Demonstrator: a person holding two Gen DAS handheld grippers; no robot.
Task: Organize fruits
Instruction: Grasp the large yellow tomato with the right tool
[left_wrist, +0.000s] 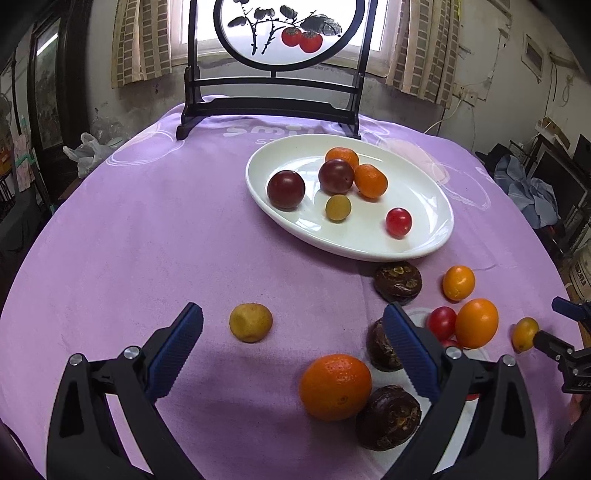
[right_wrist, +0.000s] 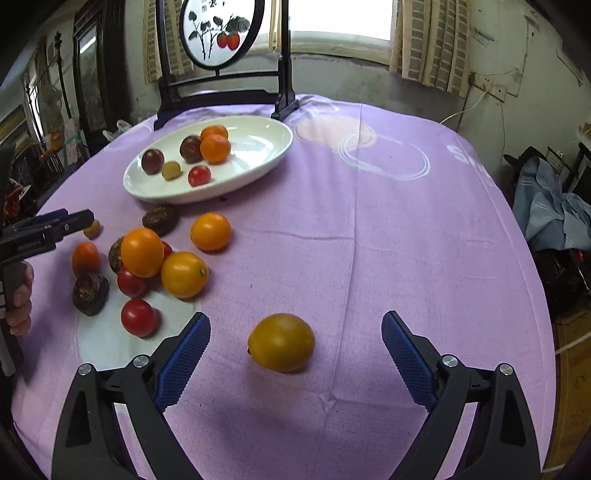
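A white oval plate holds two dark plums, two small oranges, a yellow-green fruit and a red tomato. My left gripper is open above the purple cloth. A small yellow fruit and an orange lie between its fingers, untouched. My right gripper is open too, with a yellow-orange fruit lying free between its fingers. Several loose oranges, red tomatoes and dark brown fruits sit in a cluster in front of the plate.
A dark wooden screen with a painted round panel stands at the table's far edge, behind the plate. The round table drops off on all sides. A person's hand holds the left gripper's handle at the left edge.
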